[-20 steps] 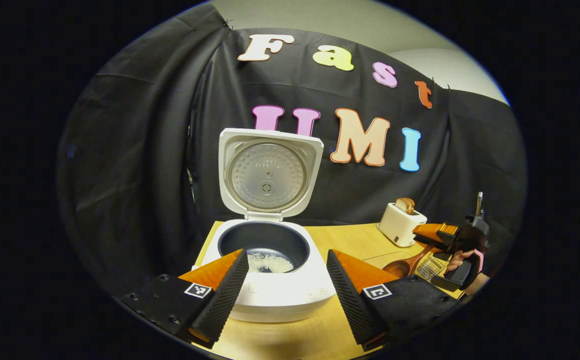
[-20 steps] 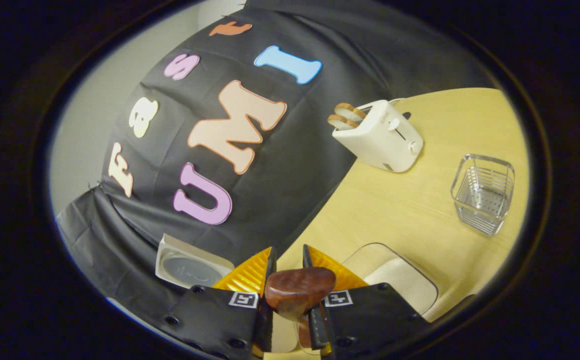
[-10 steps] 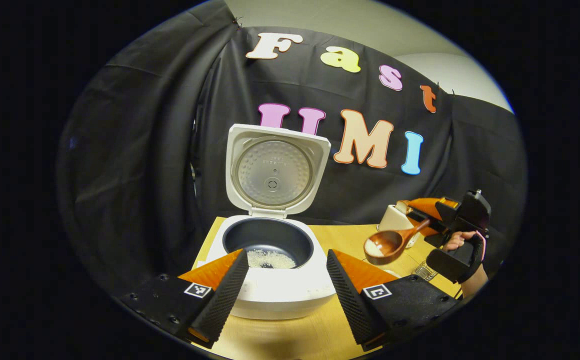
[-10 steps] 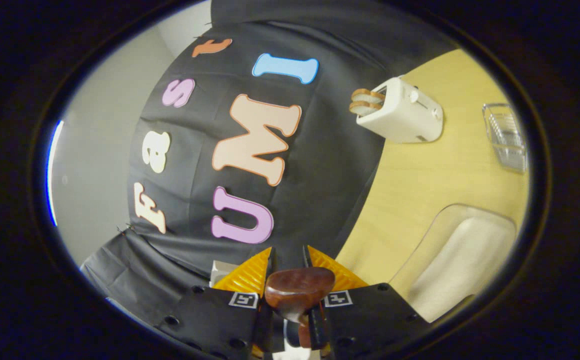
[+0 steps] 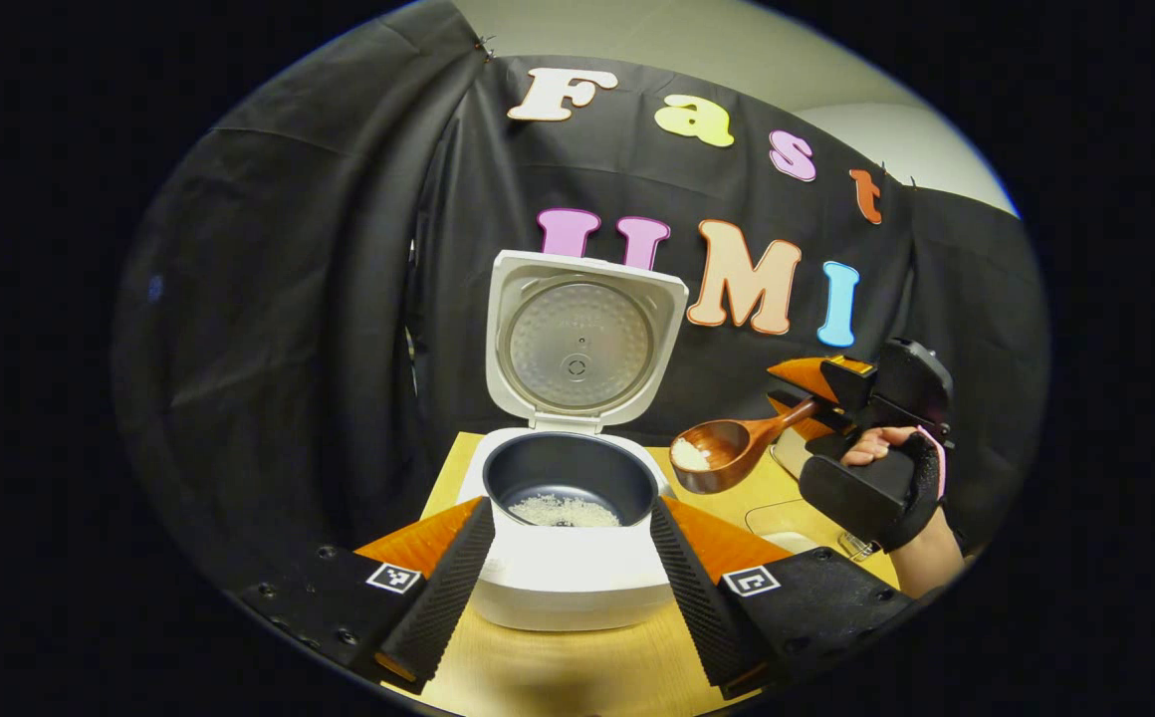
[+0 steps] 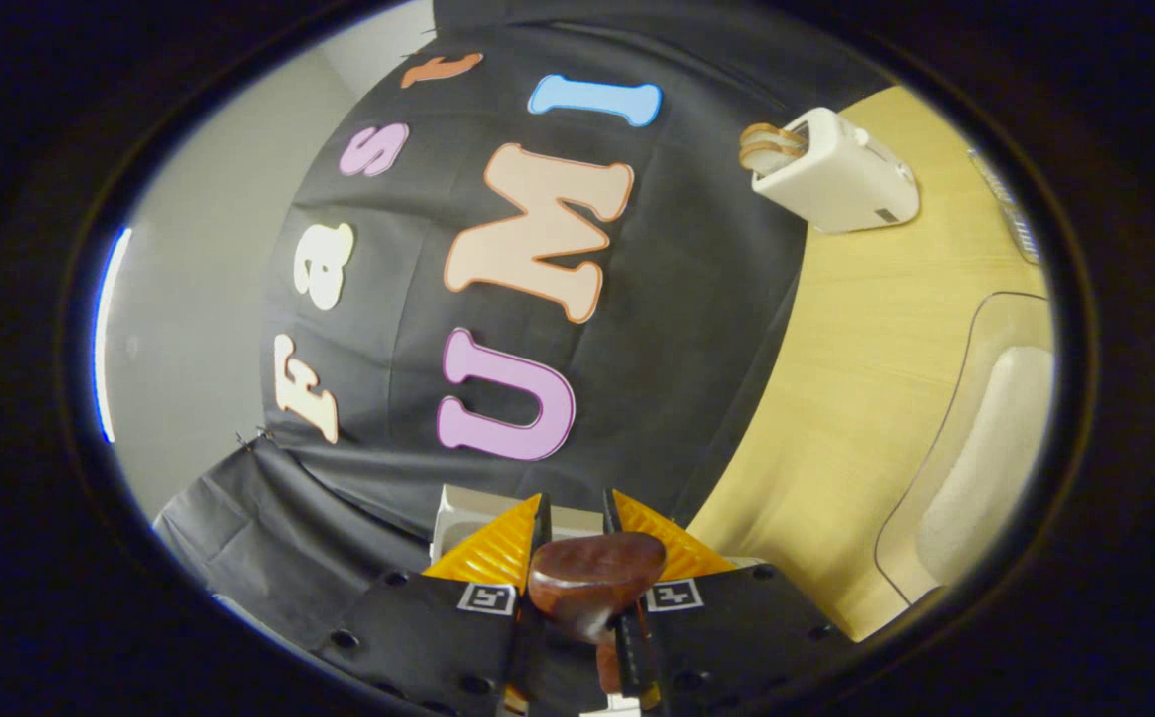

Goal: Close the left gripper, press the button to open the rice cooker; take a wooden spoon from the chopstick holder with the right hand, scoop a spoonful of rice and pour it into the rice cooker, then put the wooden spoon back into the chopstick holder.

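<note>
Fingers [image 5: 458, 578] of the left gripper [image 5: 568, 588] stand spread apart, framing the near side of one rice cooker [image 5: 573, 558]; its lid [image 5: 582, 344] stands upright and a thin layer of rice [image 5: 563, 511] lies in the dark pot; the right gripper [image 6: 573, 543] pinches the handle of one wooden spoon [image 5: 727, 456], held in the air just right of the cooker, a little rice in its bowl; pale wooden counter [image 6: 866, 329] against a black cloth wall; one white toaster [image 6: 836, 174] at the far edge, two slices of bread in it; one clear tray of rice [image 6: 986, 448].
</note>
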